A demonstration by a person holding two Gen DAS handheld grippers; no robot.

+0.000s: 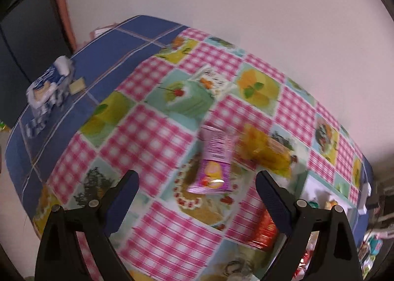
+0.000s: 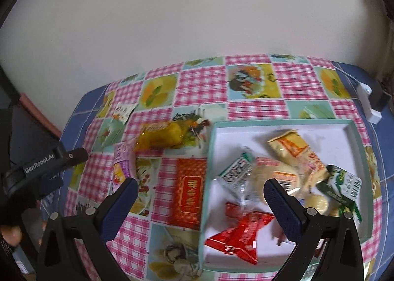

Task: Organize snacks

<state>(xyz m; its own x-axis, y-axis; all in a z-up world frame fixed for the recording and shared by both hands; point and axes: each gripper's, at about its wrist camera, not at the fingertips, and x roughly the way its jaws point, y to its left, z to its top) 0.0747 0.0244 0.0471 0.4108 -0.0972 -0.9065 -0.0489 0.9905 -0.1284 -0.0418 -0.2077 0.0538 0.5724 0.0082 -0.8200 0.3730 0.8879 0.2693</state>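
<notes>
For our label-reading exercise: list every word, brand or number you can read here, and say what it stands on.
"GenRobot.AI": on the left hand-held gripper.
Red packet: gold characters, too blurred to read.
Purple packet: print too blurred.
Snacks in the tray: print and barcode too small or blurred.

Showing black gripper (image 2: pixel 200 196) frames, ridged navy pads (image 2: pixel 283 207), silver screws; white "GenRobot.AI" lettering on left gripper (image 2: pixel 46 165).

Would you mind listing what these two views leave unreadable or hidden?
- Purple snack packet, left wrist view: print lost to motion blur.
- Red snack packet, left wrist view: partly hidden behind the left gripper finger.
- Tray, right wrist view: near edge cut off by the right gripper and frame.
</notes>
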